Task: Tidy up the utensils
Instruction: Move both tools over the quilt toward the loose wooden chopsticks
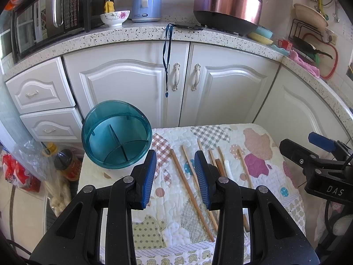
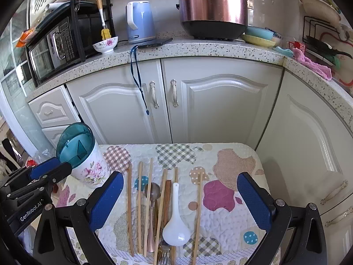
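Two tongs hang empty over our quilted tabletop: right tongs spread wide, left tongs moderately open. Our holder (teal-rimmed, floral) stands far-left; chopsticks, white spoon and metal spoon lie alongside.

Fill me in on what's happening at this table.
A person with a hand-held gripper in each hand is about to sort utensils. Chopsticks, a metal spoon and a white spoon lie in a row on the quilted cloth. The holder stands at the cloth's left corner with nothing in it. Both the left gripper and right gripper are open and hold nothing.
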